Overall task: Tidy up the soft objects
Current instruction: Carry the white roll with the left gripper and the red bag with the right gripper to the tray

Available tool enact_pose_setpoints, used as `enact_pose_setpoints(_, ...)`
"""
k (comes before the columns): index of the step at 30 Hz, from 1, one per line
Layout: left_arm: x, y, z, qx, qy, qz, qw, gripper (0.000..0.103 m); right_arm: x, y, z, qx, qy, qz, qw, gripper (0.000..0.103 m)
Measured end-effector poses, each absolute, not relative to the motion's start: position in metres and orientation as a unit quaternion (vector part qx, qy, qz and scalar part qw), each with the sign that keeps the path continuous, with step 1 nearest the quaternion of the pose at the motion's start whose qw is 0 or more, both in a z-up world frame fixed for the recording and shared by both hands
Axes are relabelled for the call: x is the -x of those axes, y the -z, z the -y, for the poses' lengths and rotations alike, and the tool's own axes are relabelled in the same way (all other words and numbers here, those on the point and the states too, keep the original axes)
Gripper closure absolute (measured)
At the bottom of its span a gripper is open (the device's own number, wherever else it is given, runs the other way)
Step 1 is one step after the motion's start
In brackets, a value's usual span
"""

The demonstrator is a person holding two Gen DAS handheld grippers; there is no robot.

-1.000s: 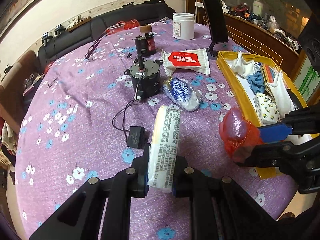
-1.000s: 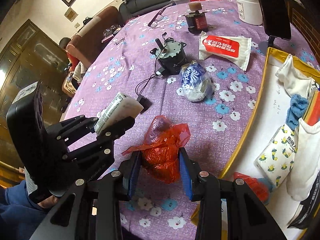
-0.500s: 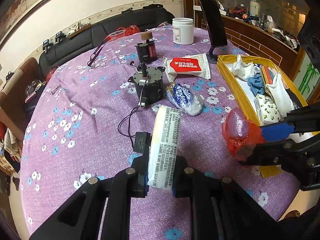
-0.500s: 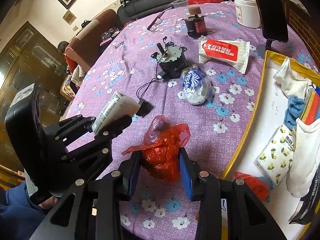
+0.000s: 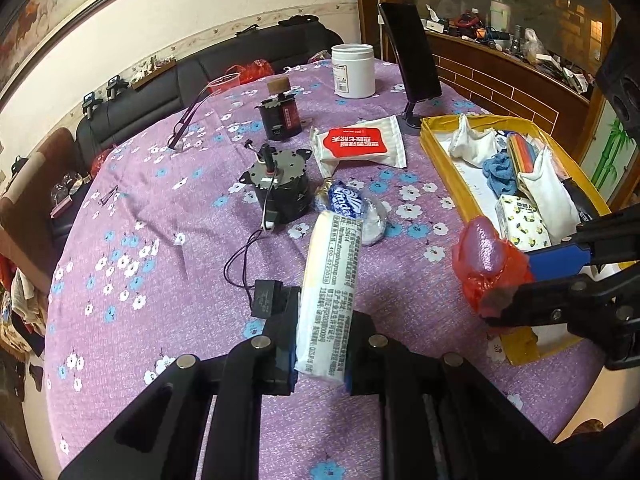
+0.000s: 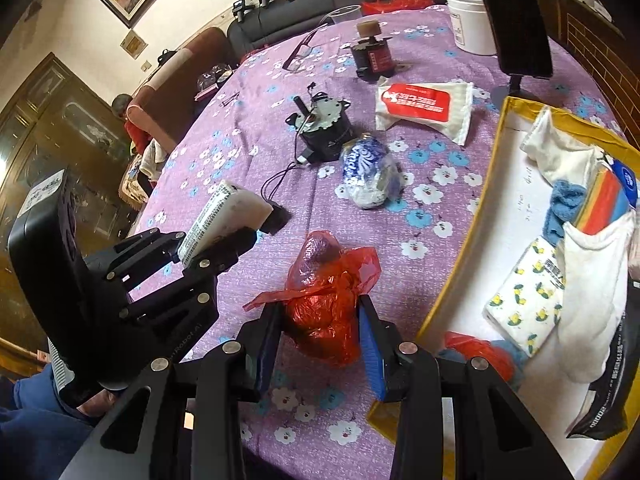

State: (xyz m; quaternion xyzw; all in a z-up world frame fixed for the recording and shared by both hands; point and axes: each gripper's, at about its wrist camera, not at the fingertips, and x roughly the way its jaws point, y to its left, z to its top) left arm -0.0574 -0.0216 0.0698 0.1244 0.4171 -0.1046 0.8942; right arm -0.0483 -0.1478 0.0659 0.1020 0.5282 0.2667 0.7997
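Both hands lifted a little since a second ago; more tabletop (image 5: 140, 208) shows, grips unchanged. Yellow tray (image 5: 444, 168) sits at 2 o'clock from left gripper (image 5: 322, 340), at 3 o'clock just beside right gripper (image 6: 318, 344), so right is nearer. Left fingers fully clamped on white tissue pack (image 5: 332, 292), long axis pointing to 12 o'clock. Right fingers part-closed, pinching crumpled red plastic bag (image 6: 328, 312), no clear axis. Both are held above the tabletop.

Both grippers, left gripper (image 5: 320, 344) and right gripper (image 6: 320, 344), angle downward, jaws clamped.
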Motion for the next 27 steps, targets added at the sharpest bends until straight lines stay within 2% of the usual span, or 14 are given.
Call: enact_pose_setpoints(27, 0.055, -0.076, 0.098, -0.174, 0.156, -0.402, 0.885, 0.088, 0.065, -0.06, 0.233, -0.162, -0.215, -0.522, 0.81, 0.062)
